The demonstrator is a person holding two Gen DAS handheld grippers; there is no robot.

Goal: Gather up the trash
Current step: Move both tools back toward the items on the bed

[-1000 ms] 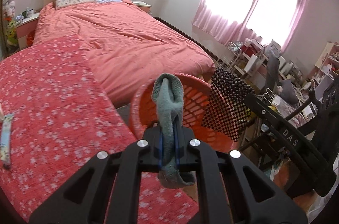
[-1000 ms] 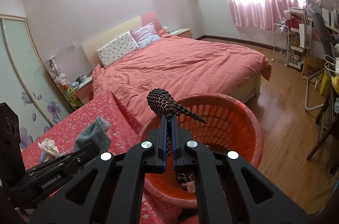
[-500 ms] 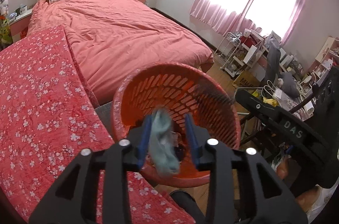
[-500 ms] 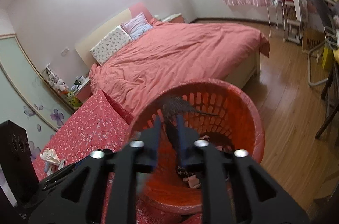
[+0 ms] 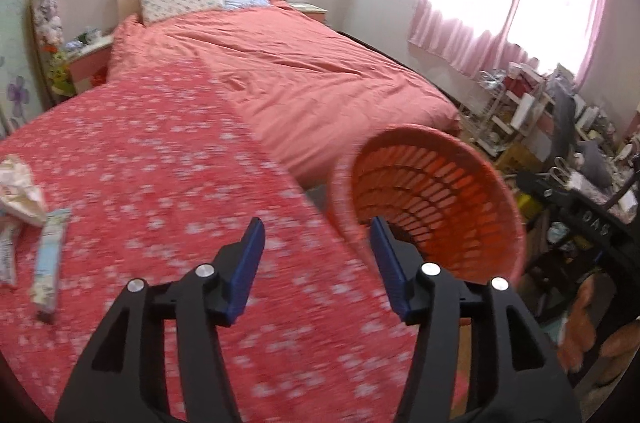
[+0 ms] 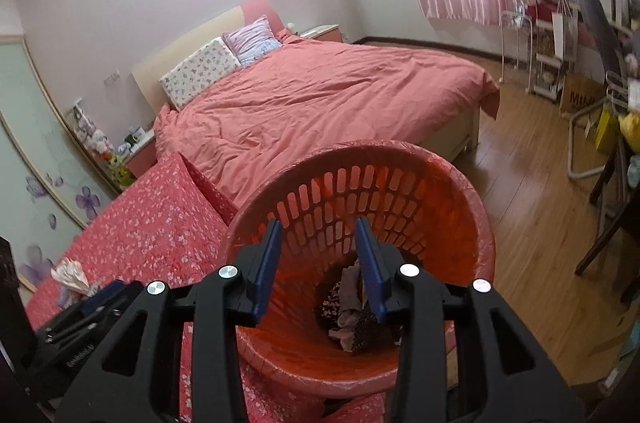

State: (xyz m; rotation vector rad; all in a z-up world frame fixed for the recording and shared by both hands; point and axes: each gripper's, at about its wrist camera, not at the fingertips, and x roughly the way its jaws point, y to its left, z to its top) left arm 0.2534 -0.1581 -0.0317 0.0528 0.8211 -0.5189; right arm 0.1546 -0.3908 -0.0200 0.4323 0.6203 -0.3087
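Note:
My left gripper (image 5: 316, 227) hangs over the red flowered table cloth (image 5: 160, 183), just left of the orange basket (image 5: 432, 199). Its jaws are opening and hold nothing. To its left lie crumpled paper (image 5: 20, 191) and a pale blue wrapper (image 5: 50, 259). My right gripper (image 6: 318, 227) sits above the orange basket (image 6: 400, 159), jaws opening, nothing between them. Several pieces of cloth (image 6: 352, 307) lie at the basket's bottom. In the right wrist view the crumpled paper (image 6: 70, 273) rests on the table beyond the left gripper's black body (image 6: 80, 335).
A bed with a pink cover (image 5: 320, 71) stands behind the table and basket. Cluttered shelves and a chair (image 5: 560, 127) fill the right side below the curtained window. Wooden floor (image 6: 532, 191) runs to the right of the basket.
Both grippers opened. The grey sock left the left jaws and the black dotted cloth left the right jaws, dropping into the basket. The left gripper swung left over the table.

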